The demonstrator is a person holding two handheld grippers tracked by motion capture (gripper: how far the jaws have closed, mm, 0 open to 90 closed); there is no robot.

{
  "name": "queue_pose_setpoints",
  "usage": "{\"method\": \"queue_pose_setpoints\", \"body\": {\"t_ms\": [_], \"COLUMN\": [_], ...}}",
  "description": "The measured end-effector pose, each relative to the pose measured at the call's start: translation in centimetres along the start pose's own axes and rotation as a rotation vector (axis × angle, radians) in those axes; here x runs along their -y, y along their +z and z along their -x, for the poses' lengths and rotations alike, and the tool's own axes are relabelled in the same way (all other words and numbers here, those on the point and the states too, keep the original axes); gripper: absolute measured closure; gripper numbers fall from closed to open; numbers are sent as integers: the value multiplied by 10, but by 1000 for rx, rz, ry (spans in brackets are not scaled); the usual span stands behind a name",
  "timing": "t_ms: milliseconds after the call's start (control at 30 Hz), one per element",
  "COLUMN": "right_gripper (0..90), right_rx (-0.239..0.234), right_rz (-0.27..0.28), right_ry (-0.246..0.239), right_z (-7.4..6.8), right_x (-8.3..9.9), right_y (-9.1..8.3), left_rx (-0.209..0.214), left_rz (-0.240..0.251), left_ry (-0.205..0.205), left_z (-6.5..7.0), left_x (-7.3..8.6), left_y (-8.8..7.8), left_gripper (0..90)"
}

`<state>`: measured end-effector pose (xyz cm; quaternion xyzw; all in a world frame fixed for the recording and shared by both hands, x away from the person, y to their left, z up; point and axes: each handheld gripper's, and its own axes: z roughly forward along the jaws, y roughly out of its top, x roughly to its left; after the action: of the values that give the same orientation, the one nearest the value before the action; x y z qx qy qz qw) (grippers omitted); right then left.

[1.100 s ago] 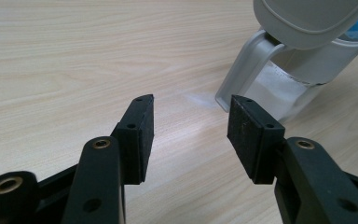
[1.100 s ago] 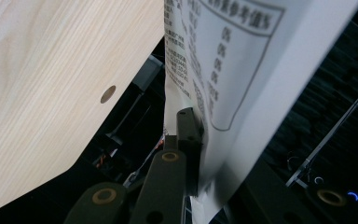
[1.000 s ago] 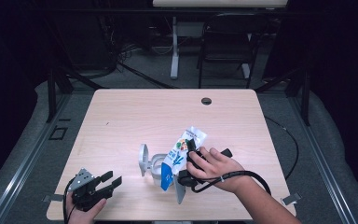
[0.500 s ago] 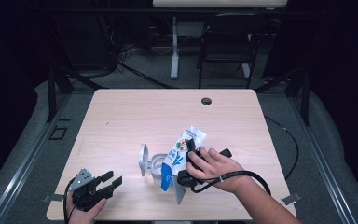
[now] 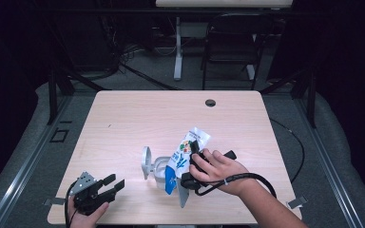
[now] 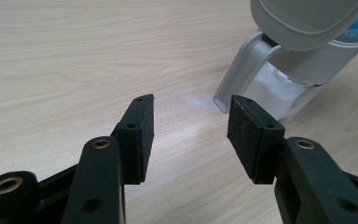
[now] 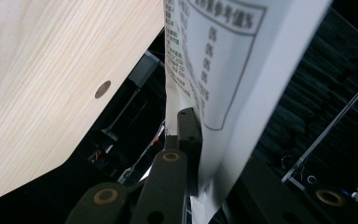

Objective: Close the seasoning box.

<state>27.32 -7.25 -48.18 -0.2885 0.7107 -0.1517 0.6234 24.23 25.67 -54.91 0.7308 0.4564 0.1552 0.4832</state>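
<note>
Right gripper [image 5: 196, 153] pinches a snack bag [image 5: 184, 156] over a clear jug [image 5: 159, 170]; left gripper [image 5: 113, 182] idle with jaws spread

Bag sits tilted at the table's [image 5: 138, 118] front middle, its lower blue end at the jug's mouth, white top corner pointing up and away; right jaws pressed tight on the bag's white printed side [image 7: 214, 70], person's hand [image 5: 216, 170] wrapped round the gripper. Jug stands just left of the bag, grey lid [image 5: 146, 161] flipped up. Left gripper rests at the front left corner, well apart from the jug, nothing between its pads [image 6: 142, 126], jug handle [image 6: 242, 74] ahead of them
</note>
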Motion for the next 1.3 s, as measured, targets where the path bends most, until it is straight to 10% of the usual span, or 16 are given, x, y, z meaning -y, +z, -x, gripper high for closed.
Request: {"method": "queue_pose_setpoints", "body": {"t_ms": [1300], "right_gripper": [884], "right_rx": [-2], "right_rz": [-5], "right_ry": [-16], "right_z": [1], "right_x": [-1], "right_y": [-1], "left_rx": [-5], "left_rz": [4], "left_ry": [1], "left_z": [1], "left_x": [0], "left_y": [0], "left_gripper": [516]}}
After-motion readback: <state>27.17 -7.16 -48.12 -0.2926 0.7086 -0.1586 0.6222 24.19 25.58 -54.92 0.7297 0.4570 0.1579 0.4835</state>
